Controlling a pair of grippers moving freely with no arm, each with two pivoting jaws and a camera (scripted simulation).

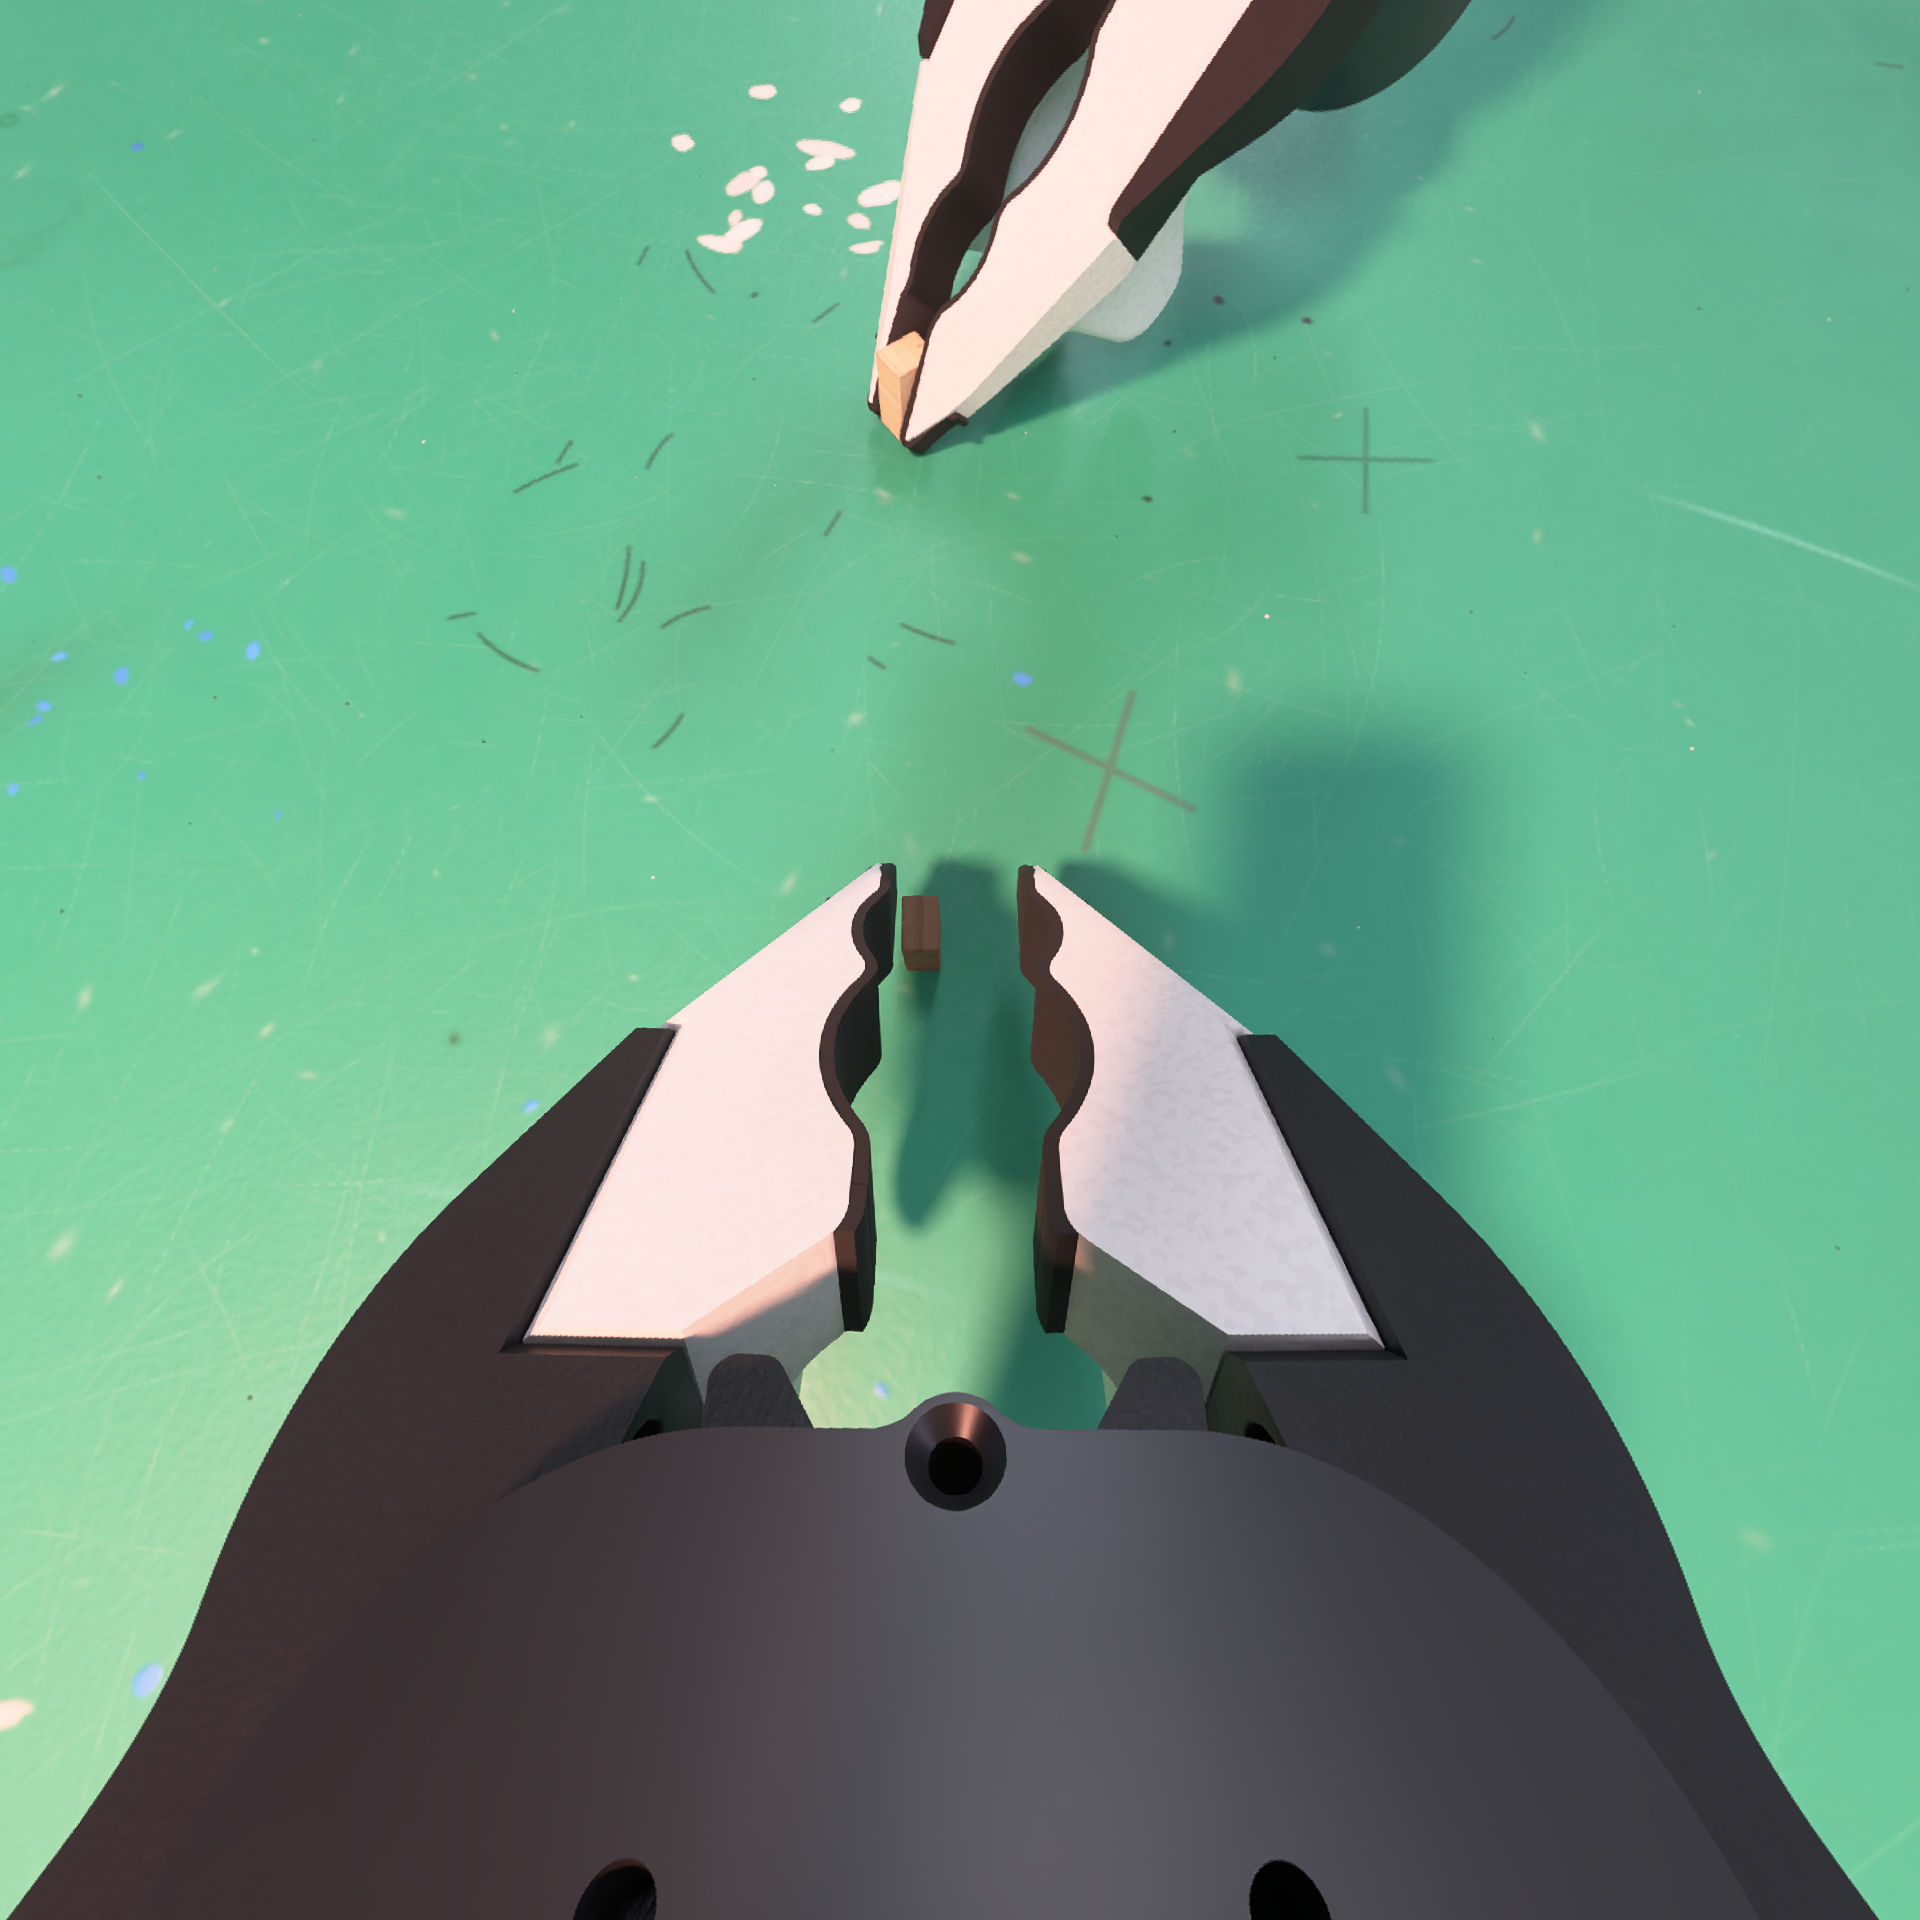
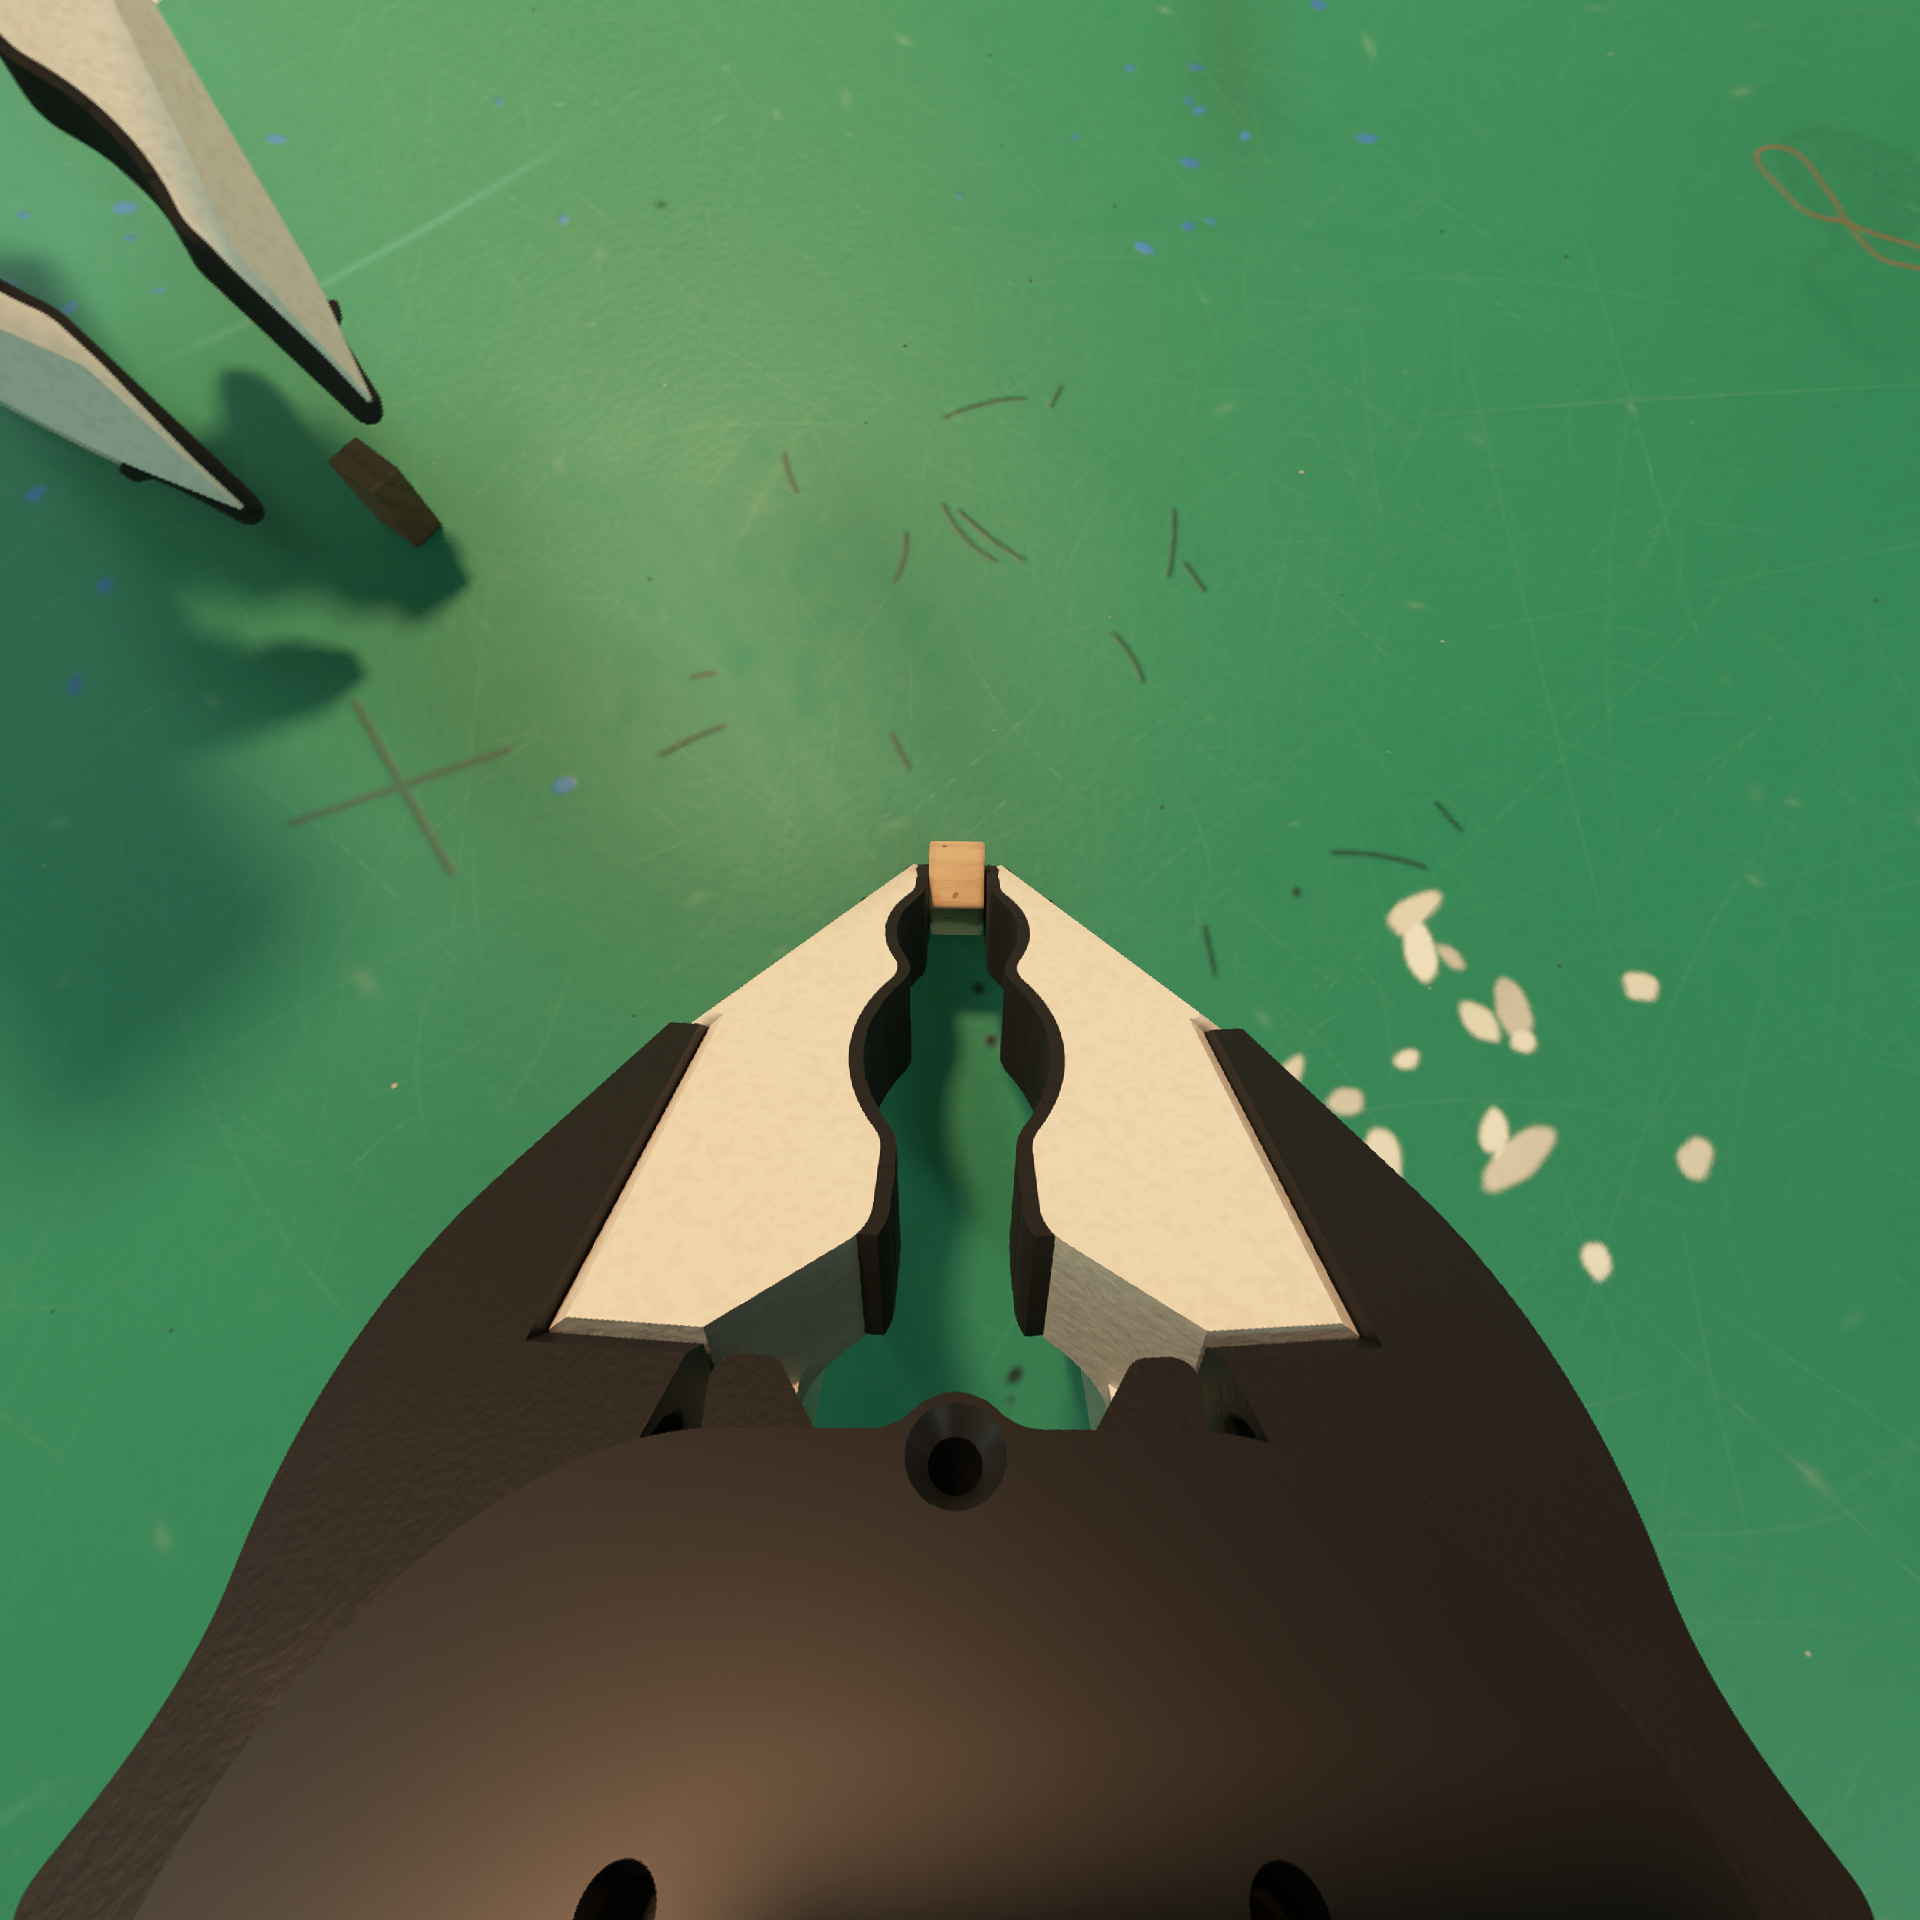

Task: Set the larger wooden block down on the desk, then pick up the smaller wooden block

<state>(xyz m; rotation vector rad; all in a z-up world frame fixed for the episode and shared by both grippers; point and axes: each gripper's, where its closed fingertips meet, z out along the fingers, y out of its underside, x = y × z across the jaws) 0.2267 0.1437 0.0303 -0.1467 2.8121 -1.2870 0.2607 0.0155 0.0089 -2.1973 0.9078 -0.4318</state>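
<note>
A dark brown wooden block (image 1: 921, 932) lies on the green desk (image 1: 416, 831) between my left gripper's open fingertips, close to the left finger and not gripped. My left gripper (image 1: 956, 878) is open and empty. My right gripper (image 2: 956, 869) is shut on a light wooden block (image 2: 956, 885), pinched at its very tips, low over the desk. The right gripper (image 1: 906, 431) and light block (image 1: 894, 379) also show at the top of the left wrist view. In the right wrist view the left gripper (image 2: 310, 460) and the dark block (image 2: 384, 490) show at top left.
White paint flecks (image 2: 1496, 1039) lie to the right of my right gripper. Thin dark scratches and two faint crosses (image 1: 1110, 771) mark the desk between the grippers. A thin loop of brown wire (image 2: 1839, 208) lies at the far right.
</note>
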